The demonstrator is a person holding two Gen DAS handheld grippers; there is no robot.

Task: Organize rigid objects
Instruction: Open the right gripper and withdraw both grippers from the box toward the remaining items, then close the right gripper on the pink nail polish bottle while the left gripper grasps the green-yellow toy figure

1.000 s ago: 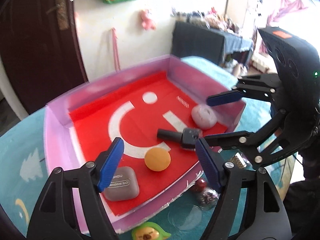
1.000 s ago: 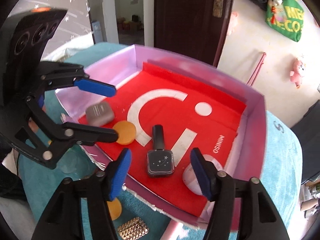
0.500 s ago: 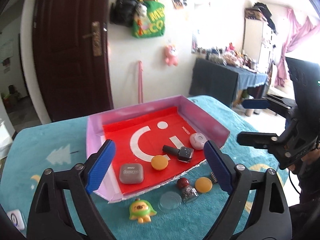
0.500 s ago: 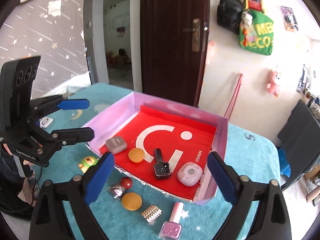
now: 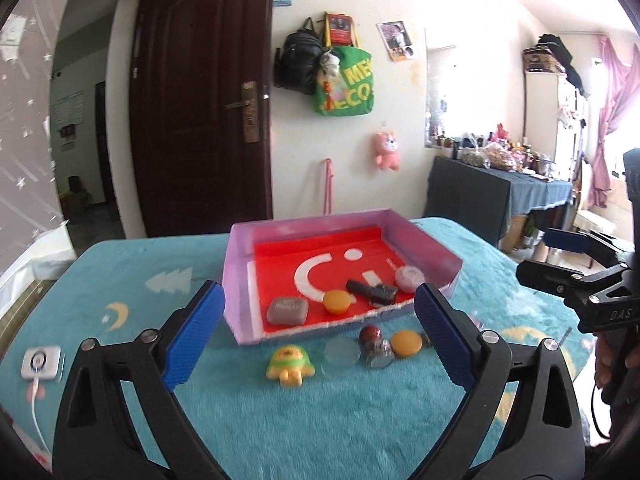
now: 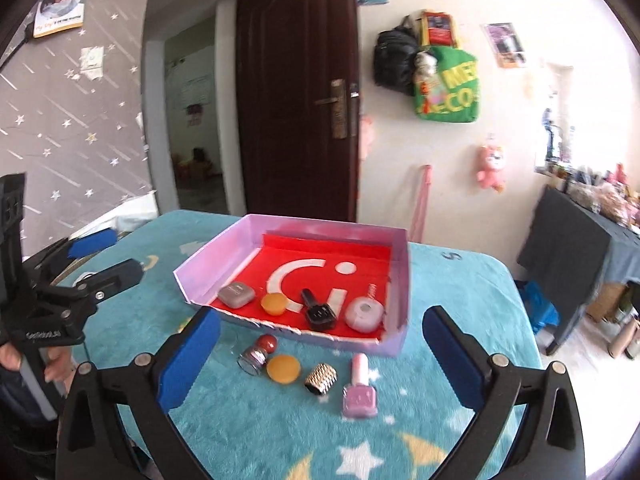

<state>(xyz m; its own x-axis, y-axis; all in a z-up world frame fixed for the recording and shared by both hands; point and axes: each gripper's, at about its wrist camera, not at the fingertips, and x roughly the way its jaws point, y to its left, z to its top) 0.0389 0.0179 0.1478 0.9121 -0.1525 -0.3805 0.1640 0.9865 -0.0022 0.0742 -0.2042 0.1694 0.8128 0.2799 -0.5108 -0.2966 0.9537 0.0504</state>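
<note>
We judge the sorting to be partly done. Four things already lie in a row along the near edge of the tray (image 6: 402, 264), on its red lining: a grey case (image 6: 237, 294) towards the near left corner, an orange disc (image 6: 274, 304), a black nail-polish bottle (image 6: 317, 310), and a round pale pink case (image 6: 363, 315) towards the near right corner.

Still waiting on the blue table cover (image 6: 460, 280), just outside that near edge, are a red-capped little bottle (image 6: 258, 353), a second orange disc (image 6: 283, 368), a studded metal cap (image 6: 320, 377) and a pink nail-polish bottle (image 6: 359, 389). The left view adds a yellow-green toy (image 5: 291, 365) and a clear round lid (image 5: 341, 353) further left in the same line (six pieces, then, as far as we can count).

Our left gripper (image 5: 320, 336) is opening, its jaws nearly full-spread with nothing between them; the right gripper (image 6: 322, 360) is also opening and empty. Both hang above the table's near side, well apart from everything.
</note>
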